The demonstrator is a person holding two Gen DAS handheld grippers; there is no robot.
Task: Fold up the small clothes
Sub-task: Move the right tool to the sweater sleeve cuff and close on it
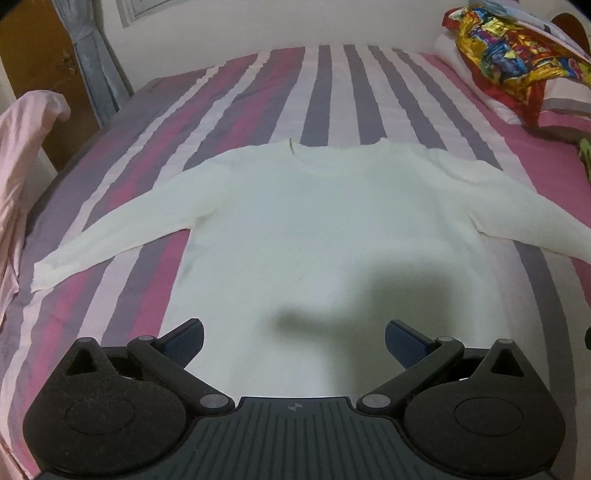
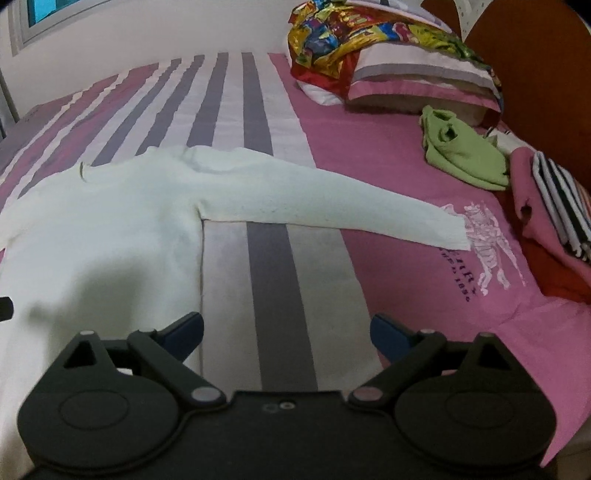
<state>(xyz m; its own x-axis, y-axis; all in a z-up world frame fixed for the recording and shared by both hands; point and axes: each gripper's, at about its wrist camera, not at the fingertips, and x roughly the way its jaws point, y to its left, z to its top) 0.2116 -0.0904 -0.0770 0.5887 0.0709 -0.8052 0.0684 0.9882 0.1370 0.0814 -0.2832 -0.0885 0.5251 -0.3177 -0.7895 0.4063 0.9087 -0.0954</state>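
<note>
A small white long-sleeved sweater (image 1: 314,229) lies flat on the striped bedsheet (image 1: 229,103), neck away from me, both sleeves spread out. My left gripper (image 1: 293,341) is open and empty, held above the sweater's lower body. My right gripper (image 2: 286,334) is open and empty, held above the sheet just right of the sweater's (image 2: 110,221) right side edge. The right sleeve (image 2: 332,206) stretches out to the right, its cuff on the pink part of the sheet.
A pink garment (image 1: 22,177) hangs at the left bed edge. A colourful cloth (image 2: 362,33) lies on pillows at the head. A green garment (image 2: 461,155) and a pile of pink and striped clothes (image 2: 554,206) lie at the right.
</note>
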